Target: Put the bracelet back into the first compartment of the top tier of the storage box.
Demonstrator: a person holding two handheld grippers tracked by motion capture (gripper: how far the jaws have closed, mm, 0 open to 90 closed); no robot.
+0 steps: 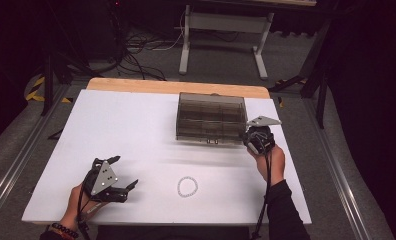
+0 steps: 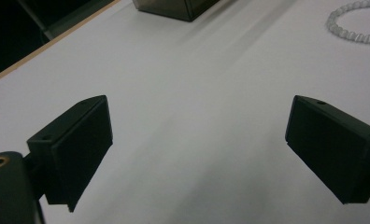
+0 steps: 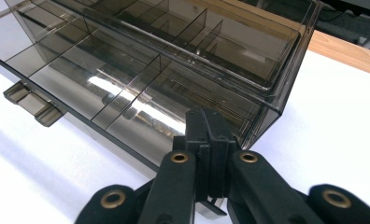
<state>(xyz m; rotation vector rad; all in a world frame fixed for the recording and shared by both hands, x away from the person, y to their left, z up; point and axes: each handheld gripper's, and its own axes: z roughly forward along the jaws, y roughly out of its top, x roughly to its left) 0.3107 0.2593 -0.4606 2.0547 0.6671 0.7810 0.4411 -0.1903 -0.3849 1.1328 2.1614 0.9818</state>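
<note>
Bracelet (image 1: 187,187) lies on the white table (image 1: 136,130) near our wide-open left gripper (image 1: 122,176), while our right gripper (image 3: 206,135), jaws pressed together, steadies the divided organizer box (image 1: 211,119), seemingly for opening.

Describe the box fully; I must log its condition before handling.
The box is smoky, see-through plastic, rectangular, split by dividers into compartments that look empty. Two latch tabs jut from its front edge. It rests flat at the far right of the white table. The shut right gripper meets its near right corner.
</note>
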